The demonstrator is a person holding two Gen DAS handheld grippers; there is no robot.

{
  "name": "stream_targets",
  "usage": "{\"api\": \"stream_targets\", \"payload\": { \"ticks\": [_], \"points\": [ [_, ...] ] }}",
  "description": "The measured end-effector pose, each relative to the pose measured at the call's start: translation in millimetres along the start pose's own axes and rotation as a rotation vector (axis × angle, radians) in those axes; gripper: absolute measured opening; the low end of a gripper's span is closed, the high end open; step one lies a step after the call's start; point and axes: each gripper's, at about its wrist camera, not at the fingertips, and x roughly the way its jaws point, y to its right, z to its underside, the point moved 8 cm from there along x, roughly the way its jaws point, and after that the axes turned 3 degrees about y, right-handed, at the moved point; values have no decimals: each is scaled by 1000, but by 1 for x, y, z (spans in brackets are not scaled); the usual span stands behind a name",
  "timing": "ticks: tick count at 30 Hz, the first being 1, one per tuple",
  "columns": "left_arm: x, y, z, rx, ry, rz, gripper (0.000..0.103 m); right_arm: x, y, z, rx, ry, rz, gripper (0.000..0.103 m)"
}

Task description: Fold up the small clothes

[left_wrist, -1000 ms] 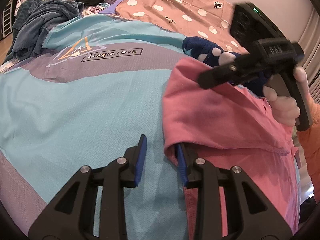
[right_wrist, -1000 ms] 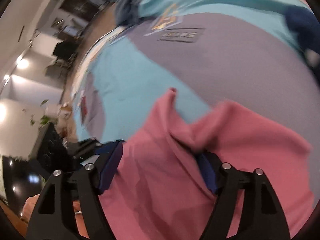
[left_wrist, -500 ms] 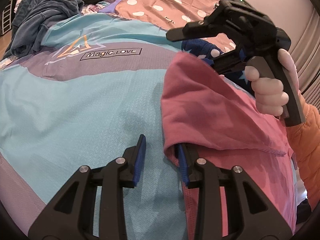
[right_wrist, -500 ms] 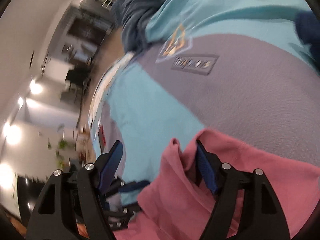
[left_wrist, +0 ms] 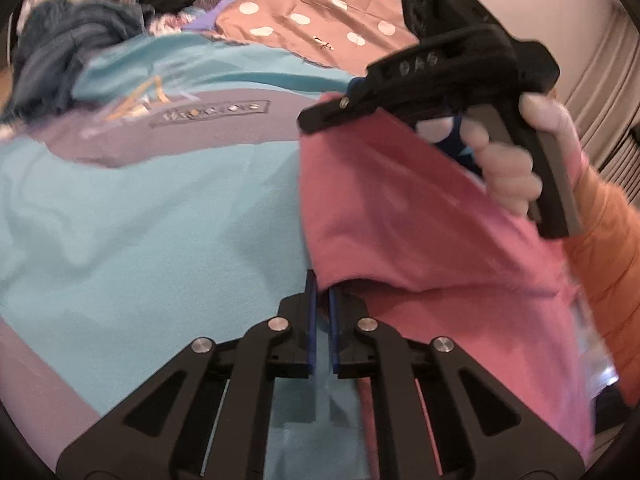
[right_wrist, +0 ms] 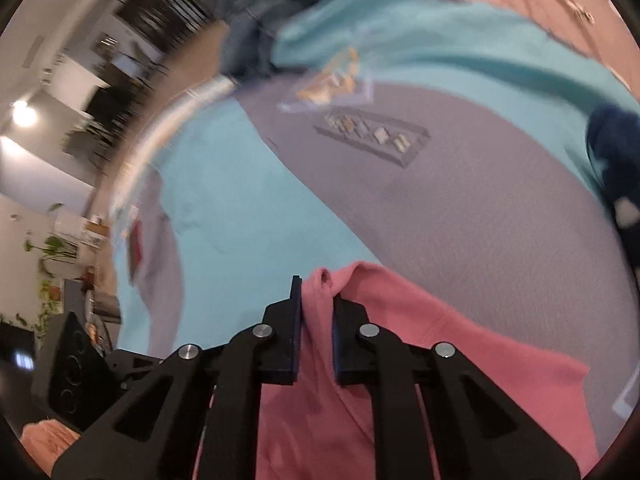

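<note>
A pink garment (left_wrist: 400, 216) lies on the teal and grey bedspread (left_wrist: 140, 208), its left half lifted. My left gripper (left_wrist: 323, 286) is shut on the garment's near left corner. My right gripper (left_wrist: 332, 114), held in a hand at the upper right, pinches the garment's far corner. In the right wrist view the right gripper (right_wrist: 317, 292) is shut on a bunched corner of the pink garment (right_wrist: 400, 340), raised above the bedspread (right_wrist: 460, 208).
A dark blue garment with white dots (right_wrist: 616, 176) lies just beyond the pink one. A heap of blue-grey and black clothes (left_wrist: 76, 44) sits at the far left. A pink dotted pillow (left_wrist: 320, 12) lies at the back. The room floor lies past the bed's left edge.
Both grippers have closed on corners of the pink garment; they were open before. The right gripper has lifted its corner. The left has closed on the near corner.
</note>
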Motion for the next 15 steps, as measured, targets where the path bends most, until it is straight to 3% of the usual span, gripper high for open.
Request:
{"api": "stream_targets", "payload": {
  "ticks": [3, 6, 8, 10, 13, 15],
  "points": [
    [3, 0, 3, 31, -20, -26, 5, 17, 21, 9, 39, -9, 27, 13],
    [2, 0, 3, 55, -23, -44, 7, 2, 22, 10, 77, 30, 35, 25],
    [3, -4, 2, 53, -24, -52, 10, -27, 23, 9, 68, 111, 99, 38],
    [3, -5, 1, 50, -22, -61, 15, -72, 31, 18, 71, 181, 174, 38],
    [0, -6, -2, 65, -3, -93, 19, -141, 57, 59, 144, 254, 260, 38],
    [-3, -3, -5, 80, 21, -98, 19, -189, 80, 111, 233, 300, 320, 38]
  ]
}}
